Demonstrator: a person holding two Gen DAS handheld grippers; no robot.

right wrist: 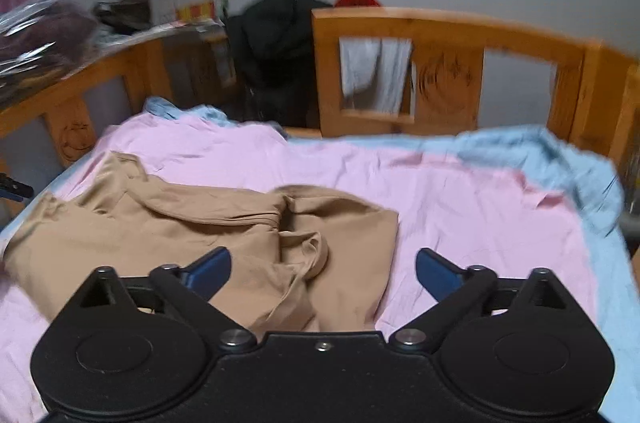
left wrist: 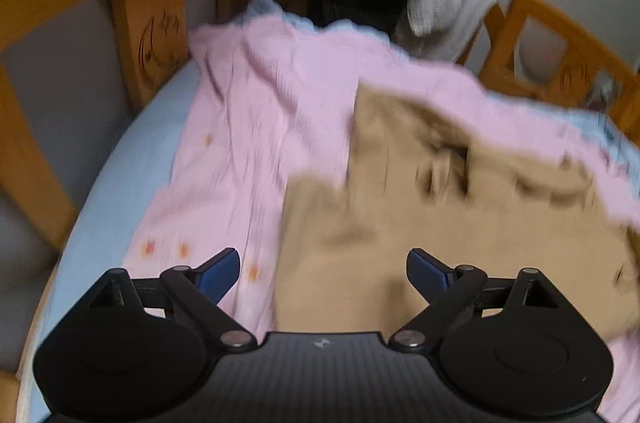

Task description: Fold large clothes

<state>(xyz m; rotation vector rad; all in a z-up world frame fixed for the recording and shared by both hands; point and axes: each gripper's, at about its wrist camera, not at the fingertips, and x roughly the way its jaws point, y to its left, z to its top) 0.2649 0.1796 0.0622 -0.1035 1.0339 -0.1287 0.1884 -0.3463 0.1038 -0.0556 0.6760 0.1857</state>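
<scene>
A crumpled tan garment (left wrist: 420,207) lies on a pink sheet (left wrist: 248,127) on a bed. It also shows in the right wrist view (right wrist: 192,235), bunched with folds near its middle. My left gripper (left wrist: 323,273) is open and empty, hovering above the garment's near edge. My right gripper (right wrist: 323,273) is open and empty, above the garment's right part. The left wrist view is blurred.
A wooden bed frame (right wrist: 440,35) rings the bed. A light blue sheet (right wrist: 540,151) lies under the pink sheet (right wrist: 460,207). Dark clothes (right wrist: 276,35) and a white cloth (left wrist: 444,7) hang at the headboard gap. Bagged items (right wrist: 36,31) sit at far left.
</scene>
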